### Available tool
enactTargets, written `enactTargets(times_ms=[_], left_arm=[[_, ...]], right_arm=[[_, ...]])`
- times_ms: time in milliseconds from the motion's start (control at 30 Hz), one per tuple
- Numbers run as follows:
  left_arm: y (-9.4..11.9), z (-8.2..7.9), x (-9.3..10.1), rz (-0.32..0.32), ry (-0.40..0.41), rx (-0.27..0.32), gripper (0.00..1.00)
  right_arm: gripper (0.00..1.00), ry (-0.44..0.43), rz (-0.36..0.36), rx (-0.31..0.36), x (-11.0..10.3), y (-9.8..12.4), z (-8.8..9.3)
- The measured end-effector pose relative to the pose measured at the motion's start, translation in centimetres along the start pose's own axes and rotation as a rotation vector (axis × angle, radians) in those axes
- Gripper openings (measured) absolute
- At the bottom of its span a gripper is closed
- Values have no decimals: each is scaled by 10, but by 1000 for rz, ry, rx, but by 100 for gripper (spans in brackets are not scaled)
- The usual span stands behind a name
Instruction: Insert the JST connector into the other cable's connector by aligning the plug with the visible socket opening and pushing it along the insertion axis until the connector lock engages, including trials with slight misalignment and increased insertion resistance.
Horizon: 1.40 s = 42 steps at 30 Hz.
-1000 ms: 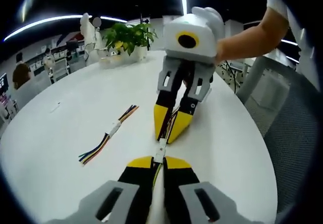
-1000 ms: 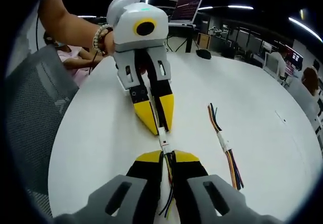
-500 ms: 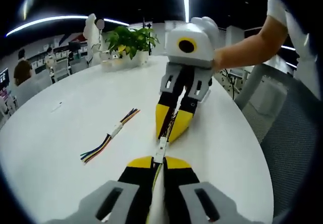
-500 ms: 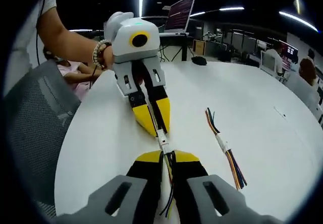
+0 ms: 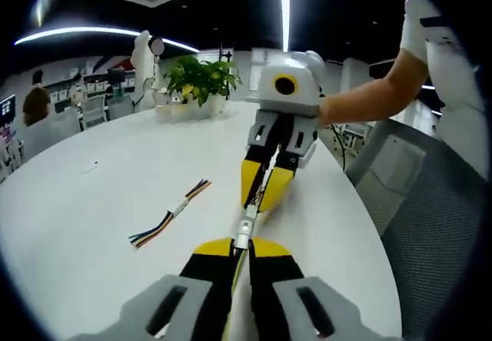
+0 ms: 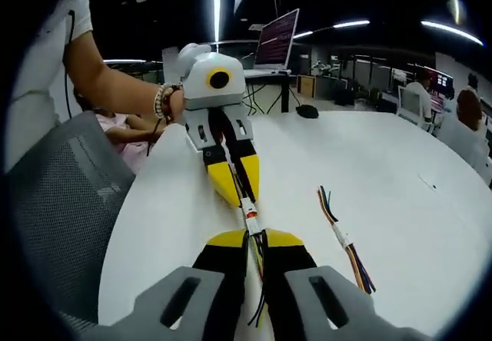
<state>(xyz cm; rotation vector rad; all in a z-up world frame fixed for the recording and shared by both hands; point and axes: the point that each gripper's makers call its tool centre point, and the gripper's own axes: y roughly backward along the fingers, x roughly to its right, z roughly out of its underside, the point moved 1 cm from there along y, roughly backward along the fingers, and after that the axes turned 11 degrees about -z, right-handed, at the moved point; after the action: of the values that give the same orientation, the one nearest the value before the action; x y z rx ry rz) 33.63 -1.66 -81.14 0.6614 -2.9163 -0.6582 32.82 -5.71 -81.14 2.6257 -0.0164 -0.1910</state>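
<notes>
Over the white round table (image 5: 92,226) the two grippers face each other nose to nose, each with its yellow-tipped fingers pressed together on one end of the same wire assembly. At the bottom of the left gripper view, the left gripper (image 5: 241,246) is clamped on a cable whose white connector (image 5: 243,236) pokes out just past its fingertips. From that white housing the wires run on into the right gripper (image 5: 260,195), whose fingers are likewise pinched tight around them, a person's hand and bare forearm (image 5: 361,103) behind it.

From the right gripper view the same joint sits between the two tips: a white JST connector (image 6: 250,220) with a small red mark, touching the left gripper's fingers above and the right gripper's below. Whether plug and socket are fully seated cannot be told. Black, yellow and other coloured wires (image 6: 258,279) trail back between the right gripper's fingers.

Well apart on the table lies a spare cable (image 6: 343,241), a white joined connector midway along multicoloured wires. A potted plant (image 5: 198,76) stands at the table's far edge, and an open laptop (image 6: 277,40) at the other. No writing or labels are legible anywhere.
</notes>
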Motion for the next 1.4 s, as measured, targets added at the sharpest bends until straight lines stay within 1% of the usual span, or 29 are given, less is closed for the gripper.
enactTargets(times_ms=[133,233,367,433,867,1100,1167,1400], left_arm=[[0,-1,2,-1,-11,-3,1],[-3,2,6,7,-24,-16,1],[-5,5,6,8,-32,-29,1],[-5,6,7,9,-29,-33,1],[-8,12,6,8,-29,-55,1],[-8,11,7,12,-32,-56,1],[-9,12,7,13,-37,-59,1],[-15,19,7,11,-34,-89,1]], right_arm=[[4,10,-1,-5,-1,-2,-1],[4,12,-3,-11,0,-4,-1],[4,9,-9,-26,-1,-6,4],[4,12,-9,-46,0,-7,8],[4,-3,-8,-36,1,-9,8],[4,0,-17,-58,1,-11,13],[4,10,-18,-77,1,-13,15],[4,15,-17,-114,4,-16,22]])
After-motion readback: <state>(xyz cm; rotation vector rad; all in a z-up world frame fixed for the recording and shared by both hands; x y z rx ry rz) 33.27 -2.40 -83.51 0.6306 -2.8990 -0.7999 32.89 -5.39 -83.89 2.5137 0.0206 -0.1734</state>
